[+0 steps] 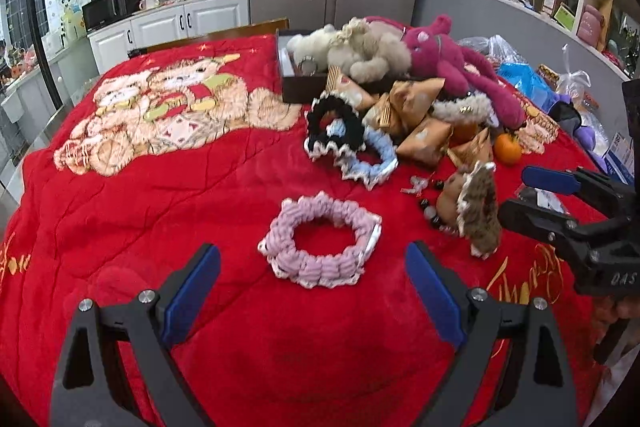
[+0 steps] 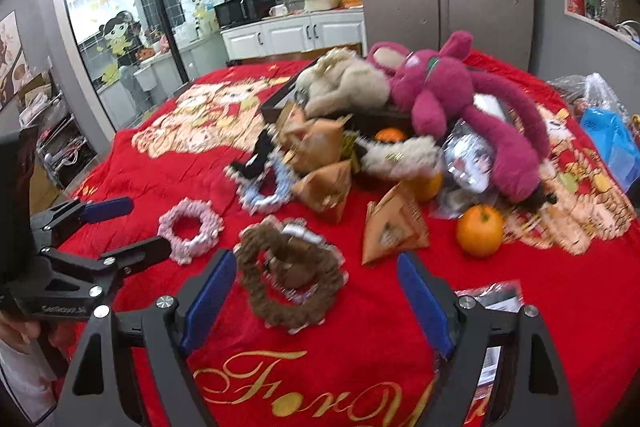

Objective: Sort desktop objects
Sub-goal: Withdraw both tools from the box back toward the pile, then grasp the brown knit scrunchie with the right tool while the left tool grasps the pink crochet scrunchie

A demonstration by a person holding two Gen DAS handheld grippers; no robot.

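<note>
1. The left gripper (image 1: 312,293) has its blue-padded fingers spread wide, clamping nothing, above the red blanket (image 1: 160,211) that covers the table.
2. Just ahead of it, roughly centred between the finger lines but beyond the tips, lies the pink scrunchie (image 1: 318,243), flat on the blanket and untouched.
3. Farther ahead and slightly right of the left gripper, a black scrunchie (image 1: 334,131) overlaps a light-blue scrunchie (image 1: 372,161).
4. The right gripper (image 2: 316,291) is likewise spread apart with nothing held.
5. The brown scrunchie (image 2: 290,273) sits just ahead of it, nearer its left finger than its right; in the left wrist view it appears propped up on edge (image 1: 478,213), to the left gripper's front right.
6. Ahead of the right gripper's right finger stands a tan pyramid packet (image 2: 394,227), and an orange (image 2: 479,231) lies farther to the right of it.
7. Well ahead of both grippers is a heap: more tan packets (image 1: 416,99), a magenta plush toy (image 2: 448,95) and a beige plush toy (image 2: 344,81) lying across a dark box (image 1: 298,87).
8. Each gripper shows in the other's view: the right one at the left gripper's far right (image 1: 532,195), the left one at the right gripper's far left (image 2: 142,227), its lower finger close by the pink scrunchie.
</note>
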